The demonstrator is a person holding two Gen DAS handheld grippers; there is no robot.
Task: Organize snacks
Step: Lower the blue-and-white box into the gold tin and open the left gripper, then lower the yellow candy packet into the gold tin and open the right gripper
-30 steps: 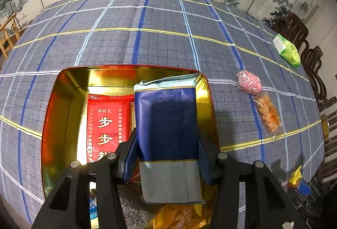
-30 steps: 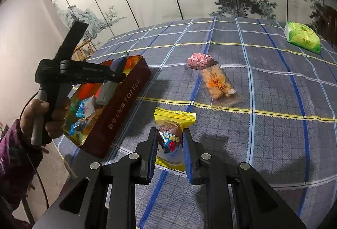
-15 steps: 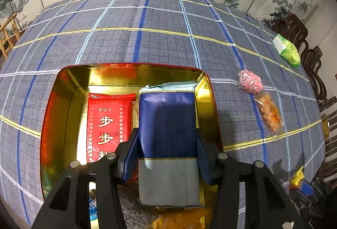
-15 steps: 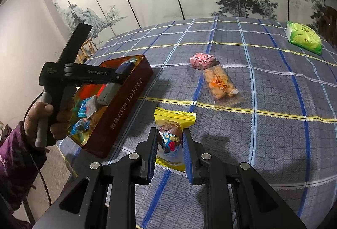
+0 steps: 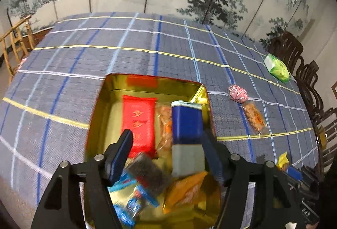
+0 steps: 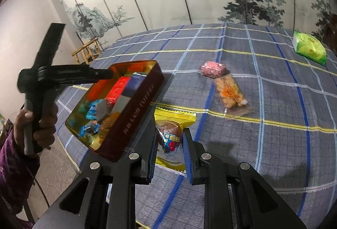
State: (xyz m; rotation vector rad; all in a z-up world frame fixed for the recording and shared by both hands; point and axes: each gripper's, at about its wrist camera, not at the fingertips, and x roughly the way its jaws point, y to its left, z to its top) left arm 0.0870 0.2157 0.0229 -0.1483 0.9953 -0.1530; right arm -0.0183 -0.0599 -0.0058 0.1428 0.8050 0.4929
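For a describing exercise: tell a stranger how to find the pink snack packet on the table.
Start at the red tin on the plaid tablecloth and look right, past its far corner. The pink packet lies just beyond the clear bag of orange snacks. It alone is pink, small and plump.

The tin (image 5: 99,106) sits near and left on the table (image 5: 147,43); loose packets (image 5: 253,116) lie to its right.

Left wrist view motion-blurred: print on red flat packet (image 5: 138,121) unreadable. Gold-lined tin (image 5: 101,106) near end hidden behind tool arms. Small yellow packet (image 5: 283,160) at right: contents too small to tell.
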